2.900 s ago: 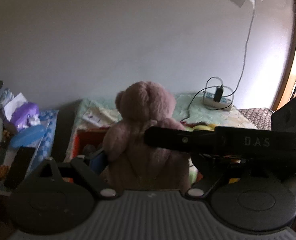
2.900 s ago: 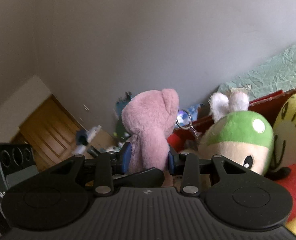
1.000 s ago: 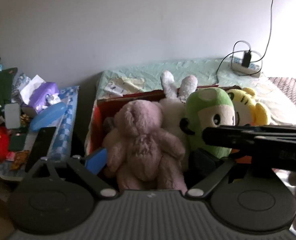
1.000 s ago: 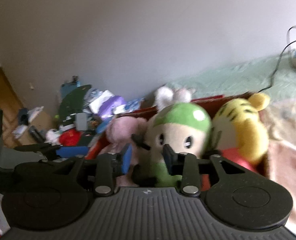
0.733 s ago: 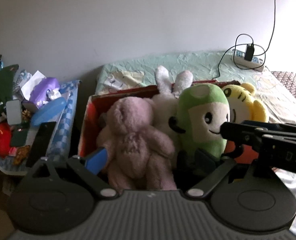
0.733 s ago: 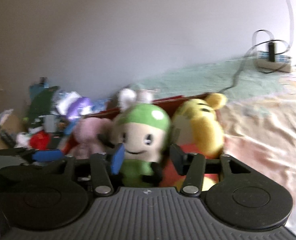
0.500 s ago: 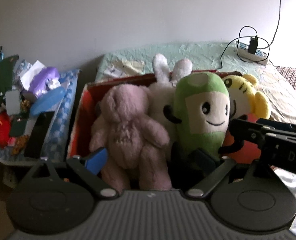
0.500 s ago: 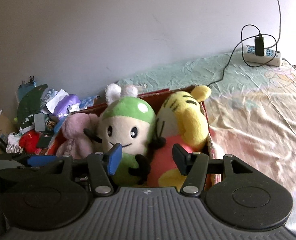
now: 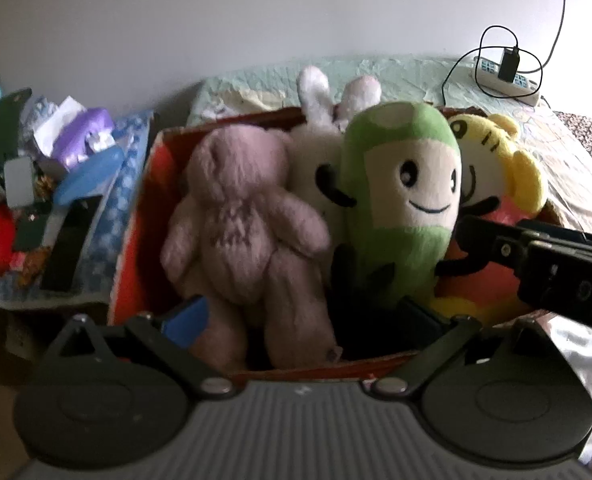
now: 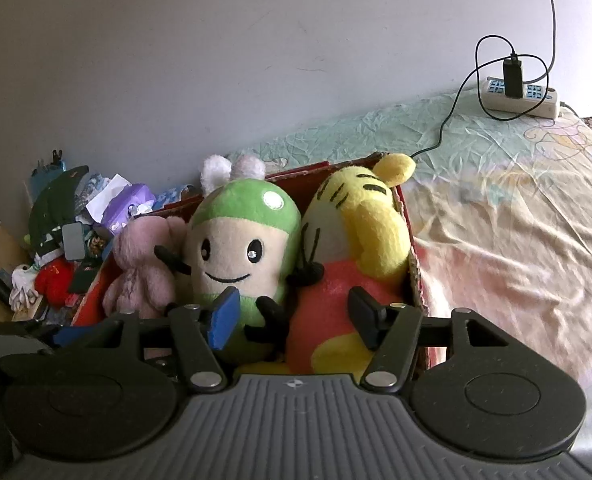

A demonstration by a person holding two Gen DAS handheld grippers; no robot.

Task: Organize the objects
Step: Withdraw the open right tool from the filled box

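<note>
Resting in the red box (image 9: 135, 216), pink bear (image 9: 247, 216) is soft, light, squashable; grasp its torso. Left gripper (image 9: 296, 312) and right gripper (image 10: 291, 312) have just been opening, both apart, holding nothing.

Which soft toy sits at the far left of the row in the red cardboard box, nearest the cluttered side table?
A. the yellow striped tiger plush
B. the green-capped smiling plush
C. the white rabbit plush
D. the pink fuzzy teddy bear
D: the pink fuzzy teddy bear is leftmost in the red cardboard box, with the green-capped smiling plush and the yellow striped tiger plush to its right.
</note>
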